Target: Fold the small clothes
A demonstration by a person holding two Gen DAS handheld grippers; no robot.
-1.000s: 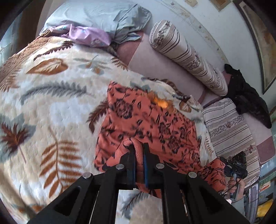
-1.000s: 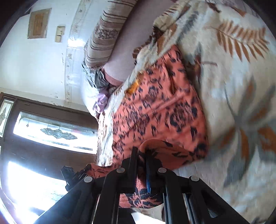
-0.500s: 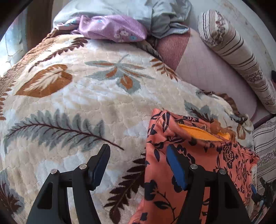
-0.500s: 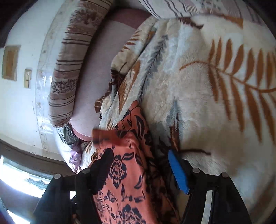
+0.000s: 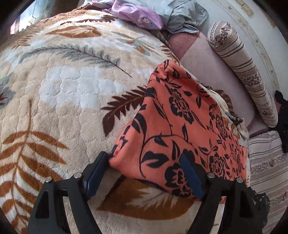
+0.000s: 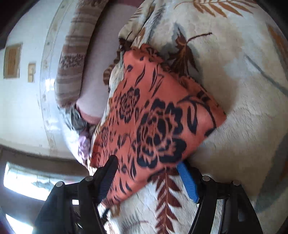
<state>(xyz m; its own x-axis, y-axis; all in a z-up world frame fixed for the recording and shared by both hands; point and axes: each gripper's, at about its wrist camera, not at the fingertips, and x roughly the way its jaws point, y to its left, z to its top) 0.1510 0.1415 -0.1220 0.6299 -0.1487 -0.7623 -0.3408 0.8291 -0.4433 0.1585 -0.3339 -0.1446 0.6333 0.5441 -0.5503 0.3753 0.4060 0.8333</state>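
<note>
Folded garment (image 5: 181,133) on blanket (image 5: 63,93), near its right edge; bolster (image 5: 243,72) further right; crumpled clothes (image 5: 158,16) behind.

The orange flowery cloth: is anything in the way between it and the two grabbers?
Nothing visible is. The orange flowery cloth lies folded on the leaf blanket, and the open left gripper and open right gripper each already straddle an edge of it, with no other item between.
</note>
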